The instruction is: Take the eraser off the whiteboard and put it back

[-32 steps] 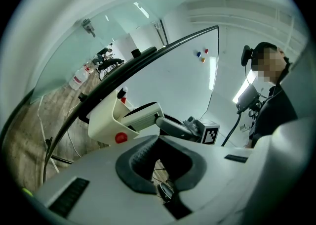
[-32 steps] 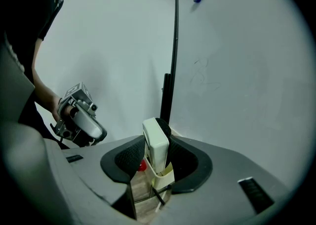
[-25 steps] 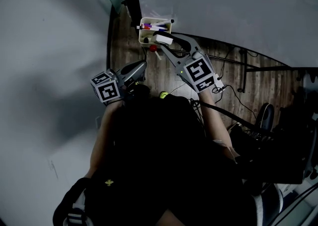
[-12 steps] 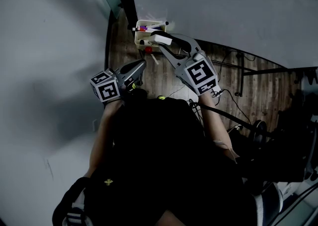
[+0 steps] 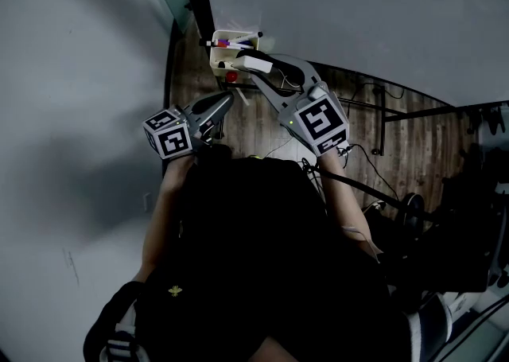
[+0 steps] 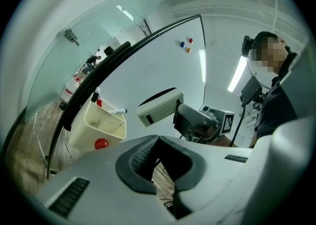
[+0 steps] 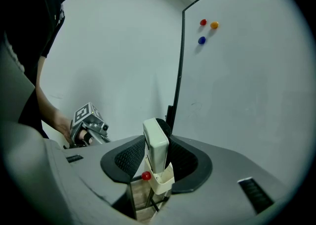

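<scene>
As the head view shows, the eraser (image 5: 256,63) is clamped in the right gripper (image 5: 253,64) near the whiteboard (image 5: 358,10). In the left gripper view, the left gripper (image 6: 158,162) is found open, empty. By the right gripper view, the eraser should be set flat against the whiteboard before release.

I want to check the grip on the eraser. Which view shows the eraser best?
The left gripper view: the eraser shows side-on, most of its length visible, one end in the right tool. The right gripper view shows only its narrow edge between the jaws; the head view shows it small and dim.
</scene>
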Available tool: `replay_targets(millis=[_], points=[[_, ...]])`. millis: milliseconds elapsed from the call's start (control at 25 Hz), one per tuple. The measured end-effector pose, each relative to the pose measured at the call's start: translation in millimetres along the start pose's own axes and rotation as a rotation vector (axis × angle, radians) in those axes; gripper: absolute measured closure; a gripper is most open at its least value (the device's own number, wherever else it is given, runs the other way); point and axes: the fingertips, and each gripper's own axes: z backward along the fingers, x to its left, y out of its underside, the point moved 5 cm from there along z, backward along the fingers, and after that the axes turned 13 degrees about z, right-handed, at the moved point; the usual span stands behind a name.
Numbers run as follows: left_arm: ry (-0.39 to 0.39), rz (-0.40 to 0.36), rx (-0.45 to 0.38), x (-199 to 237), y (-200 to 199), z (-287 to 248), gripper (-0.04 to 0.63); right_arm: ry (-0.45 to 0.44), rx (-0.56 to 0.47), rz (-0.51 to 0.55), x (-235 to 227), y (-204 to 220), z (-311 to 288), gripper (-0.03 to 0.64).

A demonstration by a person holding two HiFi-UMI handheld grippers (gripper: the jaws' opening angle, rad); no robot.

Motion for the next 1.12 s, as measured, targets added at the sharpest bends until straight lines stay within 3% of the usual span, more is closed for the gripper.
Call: replay_targets(millis=[560,1120], points=[[0.001,-0.079,0.003,-12.3,10.9,-9.5,0.577,0.011,-0.018,0.006,4.8,-8.8,28.5,0.468],[0.013,-0.009,-0.033,-11.9,16.8,-9.3,0.578,0.017,-0.045,0.014,7.1,-16.0,40.9,0.468]])
